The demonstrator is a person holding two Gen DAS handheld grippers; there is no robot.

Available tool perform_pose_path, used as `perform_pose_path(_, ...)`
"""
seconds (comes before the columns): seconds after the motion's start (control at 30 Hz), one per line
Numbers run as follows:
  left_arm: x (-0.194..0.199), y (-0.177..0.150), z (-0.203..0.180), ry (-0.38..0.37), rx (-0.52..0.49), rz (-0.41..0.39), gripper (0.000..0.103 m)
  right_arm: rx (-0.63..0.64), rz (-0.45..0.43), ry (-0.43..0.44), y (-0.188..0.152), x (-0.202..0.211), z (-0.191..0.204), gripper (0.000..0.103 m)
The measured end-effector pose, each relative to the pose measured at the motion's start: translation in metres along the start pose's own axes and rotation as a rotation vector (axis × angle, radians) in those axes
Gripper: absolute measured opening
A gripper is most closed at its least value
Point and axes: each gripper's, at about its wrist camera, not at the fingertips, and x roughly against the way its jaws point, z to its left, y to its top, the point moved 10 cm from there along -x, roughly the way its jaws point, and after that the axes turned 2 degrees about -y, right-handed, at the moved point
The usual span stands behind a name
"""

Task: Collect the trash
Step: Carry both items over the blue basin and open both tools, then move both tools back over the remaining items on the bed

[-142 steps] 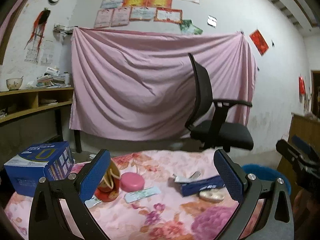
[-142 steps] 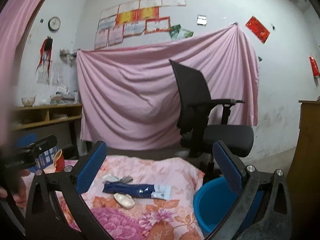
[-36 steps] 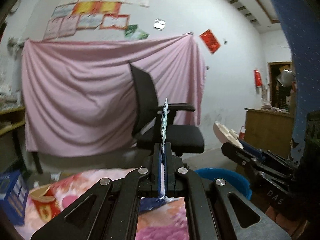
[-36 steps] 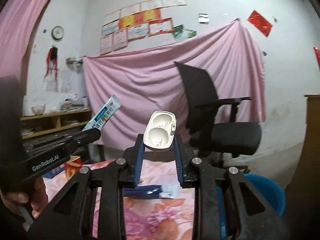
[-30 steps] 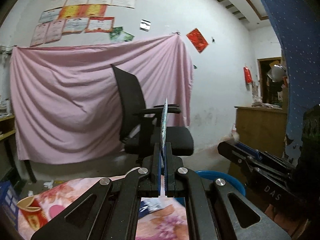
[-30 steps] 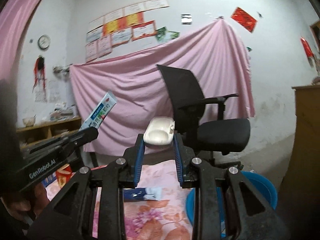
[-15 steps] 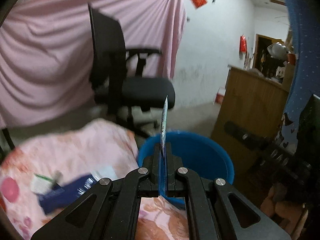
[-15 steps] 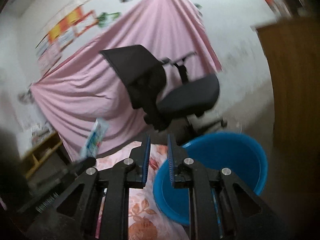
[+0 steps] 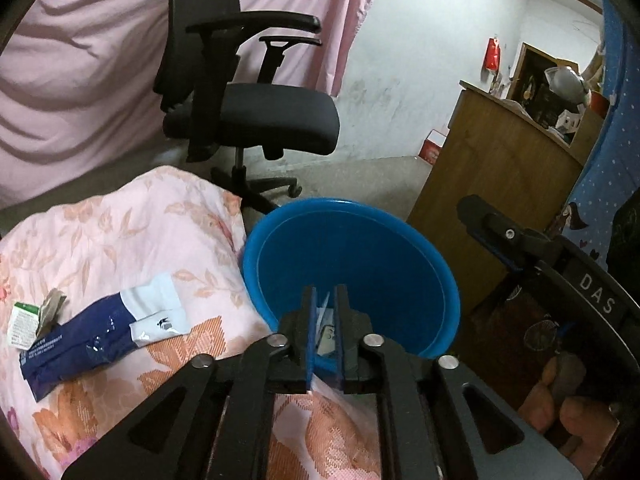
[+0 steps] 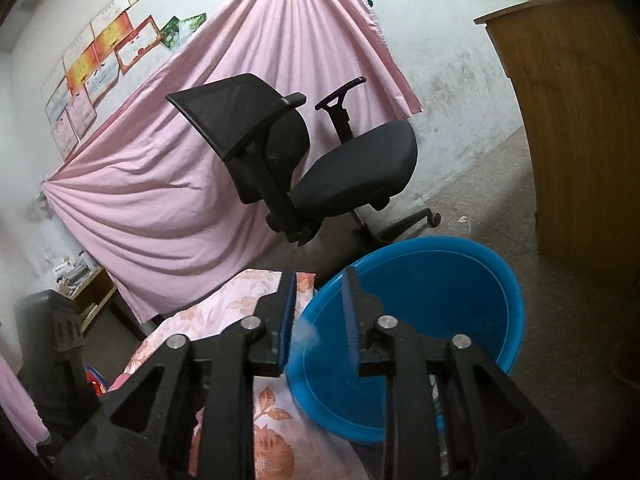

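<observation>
Claws over the blue basin (image 9: 360,240)
Your left claw (image 9: 325,334) and right claw (image 10: 319,312) are both slightly spread, pinching nothing; a wrapper (image 9: 326,330) sits between the left fingers.

Both tongs, left (image 9: 325,322) and right (image 10: 319,314), have parted over the blue basin (image 9: 400,264), their trash gone.

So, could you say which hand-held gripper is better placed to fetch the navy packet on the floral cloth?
Probably the left hand-held gripper: its view shows the navy packet close by; the right view lacks it.
</observation>
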Motion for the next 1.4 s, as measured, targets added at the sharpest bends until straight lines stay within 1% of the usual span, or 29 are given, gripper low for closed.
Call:
perform_pose_path(0.07, 0.004, -0.002, 0.004, 0.007, 0.012, -0.008, 0.017, -0.001, 0.001, -0.002, 0.0, 0.0, -0.001, 0.062)
perform_pose_path(0.13, 0.01, -0.002, 0.008, 0.013, 0.026, -0.024, 0.026, 0.0, 0.002, -0.004, 0.0, 0.0, -0.001, 0.065)
perform_pose_path(0.17, 0.013, -0.001, 0.01, 0.02, 0.03, -0.036, 0.028, 0.002, 0.001, -0.005, 0.0, 0.0, -0.002, 0.067)
perform_pose_path(0.2, 0.018, -0.001, 0.012, 0.027, 0.032, -0.052, 0.032, 0.007, 0.0, -0.007, 0.0, 0.0, -0.001, 0.069)
perform_pose_path(0.3, 0.034, 0.0, 0.02, 0.052, 0.036, -0.096, 0.035, 0.027, -0.008, -0.009, -0.001, 0.001, 0.002, 0.075)
perform_pose_path(0.37, 0.047, 0.001, 0.028, 0.071, 0.054, -0.128, 0.04, 0.048, -0.016, -0.009, 0.0, 0.003, 0.006, 0.079)
perform_pose_path(0.43, 0.062, 0.003, 0.038, 0.094, 0.075, -0.168, 0.051, 0.066, -0.029, -0.007, 0.0, 0.004, 0.011, 0.083)
perform_pose_path(0.53, 0.086, 0.006, 0.054, 0.137, 0.104, -0.238, 0.06, 0.089, -0.048, 0.009, 0.001, 0.007, 0.02, 0.091)
perform_pose_path(0.57, 0.092, 0.007, 0.057, 0.147, 0.11, -0.254, 0.062, 0.097, -0.055, 0.016, 0.002, 0.008, 0.024, 0.095)
perform_pose_path(0.6, 0.101, 0.008, 0.064, 0.168, 0.12, -0.279, 0.071, 0.104, -0.061, 0.022, 0.002, 0.009, 0.027, 0.1)
perform_pose_path(0.63, 0.109, 0.009, 0.069, 0.189, 0.13, -0.304, 0.082, 0.115, -0.071, 0.03, 0.003, 0.011, 0.032, 0.102)
perform_pose_path(0.73, 0.133, 0.013, 0.083, 0.244, 0.16, -0.388, 0.097, 0.148, -0.113, 0.053, 0.007, 0.017, 0.047, 0.103)
perform_pose_path(0.8, 0.146, 0.014, 0.094, 0.285, 0.172, -0.435, 0.101, 0.171, -0.14, 0.065, 0.008, 0.021, 0.058, 0.103)
perform_pose_path(0.9, 0.166, 0.013, 0.107, 0.337, 0.177, -0.483, 0.101, 0.211, -0.191, 0.085, 0.009, 0.029, 0.075, 0.103)
perform_pose_path(1.03, 0.191, 0.005, 0.12, 0.382, 0.174, -0.539, 0.101, 0.265, -0.22, 0.125, 0.007, 0.035, 0.101, 0.103)
perform_pose_path(1.17, 0.211, -0.003, 0.131, 0.417, 0.173, -0.581, 0.101, 0.323, -0.251, 0.154, 0.003, 0.041, 0.125, 0.103)
perform_pose_path(1.4, 0.242, -0.021, 0.151, 0.463, 0.182, -0.623, 0.101, 0.421, -0.302, 0.193, -0.009, 0.049, 0.161, 0.103)
